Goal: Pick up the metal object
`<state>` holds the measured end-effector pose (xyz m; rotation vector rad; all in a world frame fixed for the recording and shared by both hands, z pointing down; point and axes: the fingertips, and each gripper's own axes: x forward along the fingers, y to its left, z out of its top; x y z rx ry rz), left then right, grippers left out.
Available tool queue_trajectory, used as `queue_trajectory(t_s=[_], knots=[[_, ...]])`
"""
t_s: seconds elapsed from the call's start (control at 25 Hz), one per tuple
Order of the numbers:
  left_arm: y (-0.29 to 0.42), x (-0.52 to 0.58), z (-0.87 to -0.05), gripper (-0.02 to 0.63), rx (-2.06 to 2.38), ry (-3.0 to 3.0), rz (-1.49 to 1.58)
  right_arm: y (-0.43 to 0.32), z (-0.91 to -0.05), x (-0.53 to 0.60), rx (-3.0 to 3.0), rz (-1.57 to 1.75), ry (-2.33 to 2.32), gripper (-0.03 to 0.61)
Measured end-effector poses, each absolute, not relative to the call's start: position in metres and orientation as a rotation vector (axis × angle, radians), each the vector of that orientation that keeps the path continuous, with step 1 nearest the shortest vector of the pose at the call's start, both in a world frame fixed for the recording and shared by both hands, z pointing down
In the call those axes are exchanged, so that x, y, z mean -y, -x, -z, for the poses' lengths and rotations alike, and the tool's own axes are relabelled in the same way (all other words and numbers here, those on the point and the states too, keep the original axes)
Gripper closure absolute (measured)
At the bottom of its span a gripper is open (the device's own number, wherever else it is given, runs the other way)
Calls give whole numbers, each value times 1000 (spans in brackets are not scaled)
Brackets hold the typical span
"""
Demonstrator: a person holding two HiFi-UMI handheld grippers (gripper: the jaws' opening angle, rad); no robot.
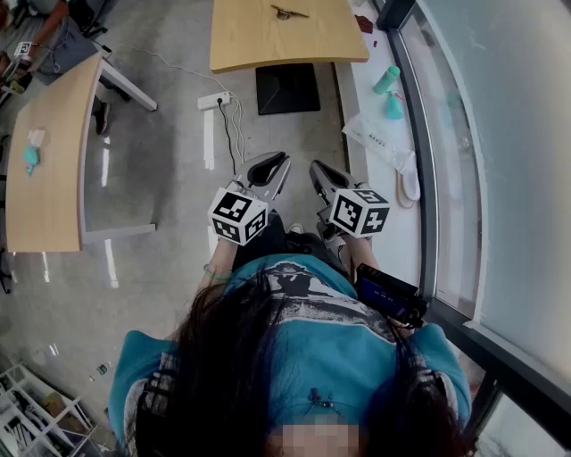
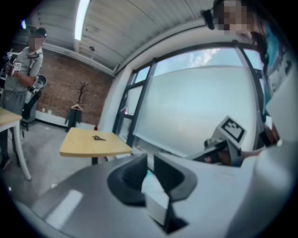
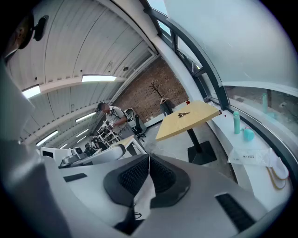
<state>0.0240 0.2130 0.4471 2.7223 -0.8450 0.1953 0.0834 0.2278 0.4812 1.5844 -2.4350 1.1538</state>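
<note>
Metal object [image 1: 290,12]: lying on far wooden table [image 1: 259,40], well apart from both grippers. Left gripper [image 1: 280,161]: near body, jaws narrowly apart, empty. Right gripper [image 1: 315,170]: alongside, jaws pressed together, empty.

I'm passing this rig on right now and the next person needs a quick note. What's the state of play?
Left gripper: jaws a little apart, nothing between them.
Right gripper: jaws shut, empty.
Metal object: lying on the wooden table ahead, near its far edge. Both grippers are held close to the body, well short of it.
Done: nothing yet; the object is not picked up.
Left: step up to the table, bring one gripper over the object with its jaws open, close on it and lift.
</note>
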Motion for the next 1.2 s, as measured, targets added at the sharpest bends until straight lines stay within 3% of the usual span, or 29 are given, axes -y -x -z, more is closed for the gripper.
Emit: queue_trajectory(t_s=[0.56,1.2], knots=[[-24,-136,-457,572,855,-2706,-221,-95,-493,-147,2421,-1201,-1614,566],[23,109,-447,572,759,-2731,-174,-40,-476,85,2398,-1110,-1625,566]])
